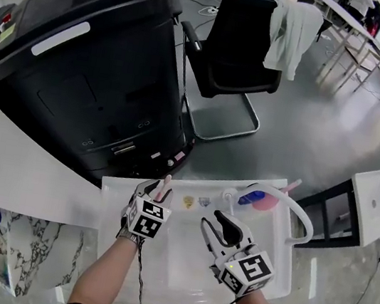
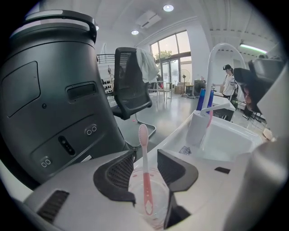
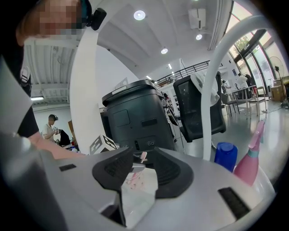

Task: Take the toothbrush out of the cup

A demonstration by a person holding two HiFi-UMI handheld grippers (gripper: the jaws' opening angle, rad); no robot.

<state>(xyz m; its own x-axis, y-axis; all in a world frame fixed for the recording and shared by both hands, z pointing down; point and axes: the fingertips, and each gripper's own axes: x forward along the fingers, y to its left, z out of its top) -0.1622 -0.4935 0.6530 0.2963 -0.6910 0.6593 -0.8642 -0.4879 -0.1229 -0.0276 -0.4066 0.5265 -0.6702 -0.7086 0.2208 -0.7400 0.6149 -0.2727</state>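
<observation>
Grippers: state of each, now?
Left gripper: closed on the cup, toothbrush inside.
Right gripper: open, holding nothing.

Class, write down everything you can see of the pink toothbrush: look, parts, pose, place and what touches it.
The toothbrush is slim and plastic-looking, deeper pink on the handle, paler at neck and head. It stands almost upright, head up, inside the clear cup, lower end near the cup's bottom, head rising above the rim. The left gripper clasps the cup from both sides; its jaws do not seem to touch the brush.
</observation>
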